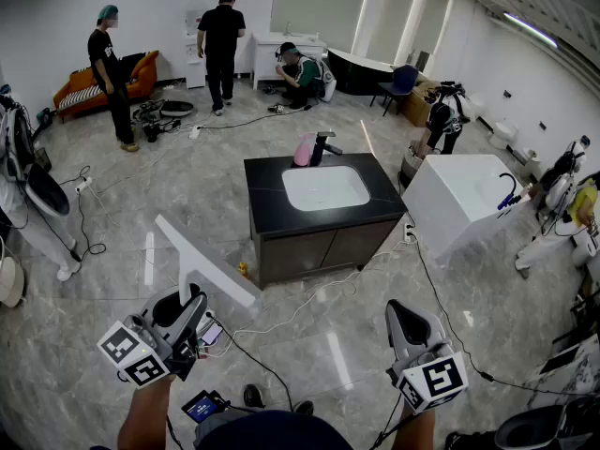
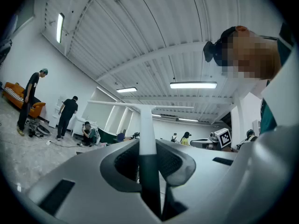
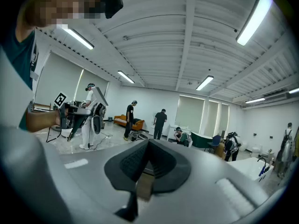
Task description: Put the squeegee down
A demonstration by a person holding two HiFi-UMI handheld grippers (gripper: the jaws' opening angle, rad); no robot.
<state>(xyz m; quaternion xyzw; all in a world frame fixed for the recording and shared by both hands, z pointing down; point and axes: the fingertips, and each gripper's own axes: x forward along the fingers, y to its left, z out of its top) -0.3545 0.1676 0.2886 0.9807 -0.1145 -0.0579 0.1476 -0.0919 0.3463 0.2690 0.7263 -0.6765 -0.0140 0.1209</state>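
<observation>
Head view looks down on a marble floor point(image 1: 309, 345) with a sink cabinet point(image 1: 323, 251) standing in the middle of the room. The cabinet has a black worktop point(image 1: 267, 195) around a white basin point(image 1: 325, 187). A dark faucet point(image 1: 323, 145) and a pink object point(image 1: 305, 150) stand at the worktop's far edge.

The left claw point(image 1: 194, 300) is on the near left side of the cabinet. It is pinching the squeegee point(image 1: 202, 261) by the handle. The long white blade is held up in the air, slanting above the floor, and one end shows against the cabinet's near left corner. Left gripper view has the left claw point(image 2: 148, 162) clamped on the squeegee point(image 2: 147, 134). The handle is dark low down and white above, and rises between the pads to the crossbar.

The right claw point(image 1: 403, 313) is on the near right side of the cabinet, well apart from the squeegee. In the right gripper view the right claw point(image 3: 148, 164) has its pads pressed together, with nothing held.

Beyond the cabinet's far side two people stand and one crouches. An orange sofa point(image 1: 94, 90) is far off to its left. A white tub unit point(image 1: 455, 204) is just to its right. Cables trail over the floor around it.
</observation>
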